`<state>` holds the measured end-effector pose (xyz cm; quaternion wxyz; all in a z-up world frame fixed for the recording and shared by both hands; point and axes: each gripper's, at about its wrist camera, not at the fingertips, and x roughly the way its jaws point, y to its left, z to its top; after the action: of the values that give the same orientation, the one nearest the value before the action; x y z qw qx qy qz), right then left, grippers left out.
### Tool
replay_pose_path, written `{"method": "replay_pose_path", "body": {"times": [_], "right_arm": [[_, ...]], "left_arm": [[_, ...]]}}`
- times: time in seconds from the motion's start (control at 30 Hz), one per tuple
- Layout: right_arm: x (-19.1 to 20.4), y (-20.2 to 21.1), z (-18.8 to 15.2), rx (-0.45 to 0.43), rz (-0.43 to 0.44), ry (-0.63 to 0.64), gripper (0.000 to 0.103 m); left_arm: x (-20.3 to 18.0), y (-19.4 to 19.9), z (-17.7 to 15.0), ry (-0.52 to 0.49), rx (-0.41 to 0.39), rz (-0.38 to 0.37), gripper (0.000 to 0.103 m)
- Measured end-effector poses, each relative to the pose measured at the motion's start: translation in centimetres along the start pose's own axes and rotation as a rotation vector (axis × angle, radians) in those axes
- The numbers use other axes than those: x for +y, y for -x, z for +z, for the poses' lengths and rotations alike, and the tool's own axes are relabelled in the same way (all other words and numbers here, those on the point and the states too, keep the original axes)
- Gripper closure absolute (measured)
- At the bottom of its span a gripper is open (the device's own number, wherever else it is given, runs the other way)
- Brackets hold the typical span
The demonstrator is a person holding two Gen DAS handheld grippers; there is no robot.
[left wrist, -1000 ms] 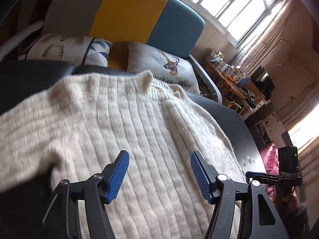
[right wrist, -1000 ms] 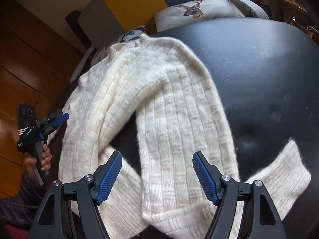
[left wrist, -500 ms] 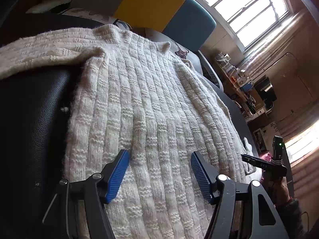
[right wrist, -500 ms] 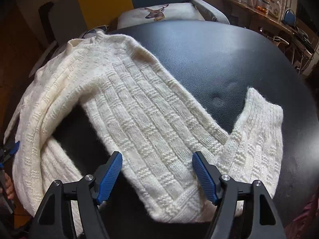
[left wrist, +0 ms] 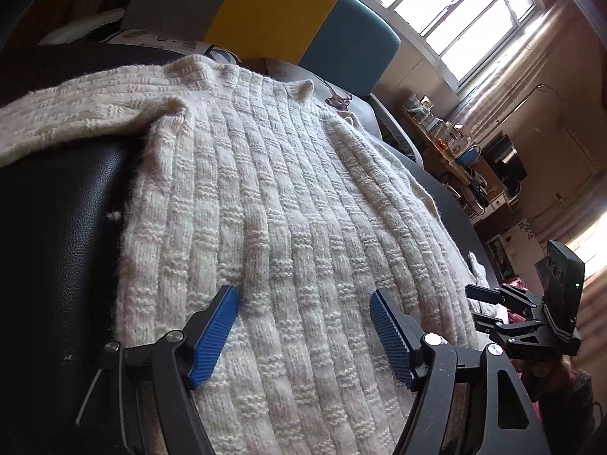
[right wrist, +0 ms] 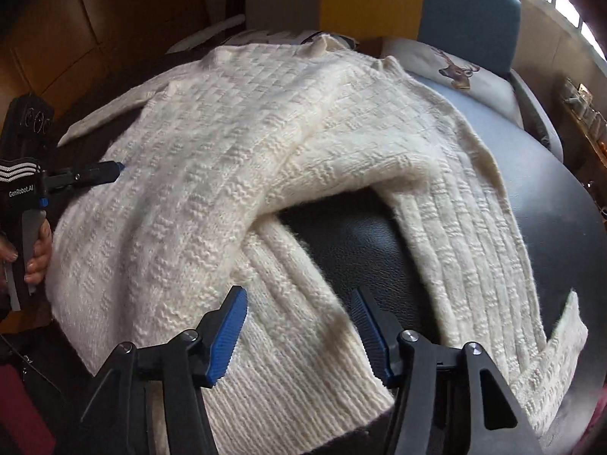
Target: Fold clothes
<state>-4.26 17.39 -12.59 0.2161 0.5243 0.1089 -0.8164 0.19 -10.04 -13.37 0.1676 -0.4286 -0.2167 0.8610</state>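
Note:
A cream knit sweater [left wrist: 288,204] lies spread on a black leather surface [left wrist: 57,227], collar at the far end. My left gripper [left wrist: 303,299] hovers low over the sweater's body; its jaws are opening and the blue pads do not pinch the knit. In the right wrist view the sweater [right wrist: 197,174] has one sleeve [right wrist: 466,235] bent down the right side. My right gripper [right wrist: 299,299] stands over the ribbed hem corner, jaws closing with the hem between the pads, not pressed. Each view shows the other gripper: the right gripper [left wrist: 531,318] and the left gripper [right wrist: 76,176], held by a hand [right wrist: 38,250].
Beyond the collar stands a chair with a yellow and teal back [left wrist: 303,26] and a deer cushion [right wrist: 455,72]. A cluttered shelf [left wrist: 455,144] runs under the bright window [left wrist: 455,11] on the right. Bare black leather [right wrist: 353,242] shows inside the sleeve's bend.
The left gripper slid from near the collar down over the body, then held still and widened slightly. The right gripper swung from the sleeve to the hem corner, and its jaws narrowed.

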Motion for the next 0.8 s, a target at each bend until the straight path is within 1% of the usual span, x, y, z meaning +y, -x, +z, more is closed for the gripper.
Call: {"method": "replay_pose_path", "body": {"times": [0.03, 0.1, 0.17, 0.23, 0.27, 0.3, 0.37, 0.43, 0.5, 0.57, 0.6, 0.63, 0.67, 0.7, 0.8], "right_arm": [[0.2, -0.6, 0.0, 0.022, 0.001, 0.010, 0.045], [0.4, -1.1, -0.1, 0.019, 0.010, 0.024, 0.045], [0.5, -1.1, -0.1, 0.035, 0.008, 0.046, 0.047], [0.9, -0.9, -0.1, 0.048, -0.001, 0.060, 0.059], [1.4, -0.8, -0.3, 0.052, -0.026, 0.087, 0.076], [2.0, -0.6, -0.4, 0.056, -0.052, 0.114, 0.090], [2.8, -0.2, -0.8, 0.066, -0.105, 0.152, 0.091], [3.2, 0.4, -1.3, 0.078, -0.159, 0.173, 0.091], [2.1, 1.1, -2.4, 0.091, -0.208, 0.140, 0.091], [0.3, 1.5, -3.8, 0.114, -0.263, 0.082, 0.091], [-0.7, 1.8, -4.4, 0.115, -0.270, 0.038, 0.091], [-1.5, 2.1, -5.0, 0.116, -0.278, -0.002, 0.091], [-2.1, 2.4, -5.5, 0.116, -0.288, -0.030, 0.091], [-2.7, 2.6, -6.0, 0.117, -0.296, -0.056, 0.091], [-3.5, 3.4, -7.0, 0.120, -0.305, -0.108, 0.091]], "left_arm": [[0.0, 0.0, -0.1, 0.001, -0.003, -0.004, 0.030], [0.1, 0.1, -0.1, 0.002, -0.006, -0.011, 0.030], [0.1, 0.1, -0.2, -0.002, -0.008, -0.014, 0.030], [0.0, 0.0, -0.2, -0.014, -0.008, -0.014, 0.028], [-0.1, 0.0, -0.3, -0.021, -0.007, -0.013, 0.027], [-0.2, 0.0, -0.3, -0.029, -0.007, -0.011, 0.027], [-0.4, -0.2, -0.3, -0.050, -0.004, 0.000, 0.026], [-0.9, -0.4, -0.3, -0.086, 0.007, 0.026, 0.026], [-1.6, -0.8, -0.2, -0.136, 0.025, 0.067, 0.026], [-2.4, -1.4, -0.3, -0.205, 0.043, 0.139, 0.026], [-2.9, -1.7, -0.4, -0.239, 0.045, 0.188, 0.027], [-3.3, -2.0, -0.5, -0.272, 0.044, 0.242, 0.036], [-3.8, -2.3, -0.6, -0.305, 0.042, 0.295, 0.042], [-3.9, -2.5, -0.6, -0.315, 0.040, 0.317, 0.042], [-3.5, -2.6, -0.3, -0.280, 0.040, 0.311, 0.042]]}}
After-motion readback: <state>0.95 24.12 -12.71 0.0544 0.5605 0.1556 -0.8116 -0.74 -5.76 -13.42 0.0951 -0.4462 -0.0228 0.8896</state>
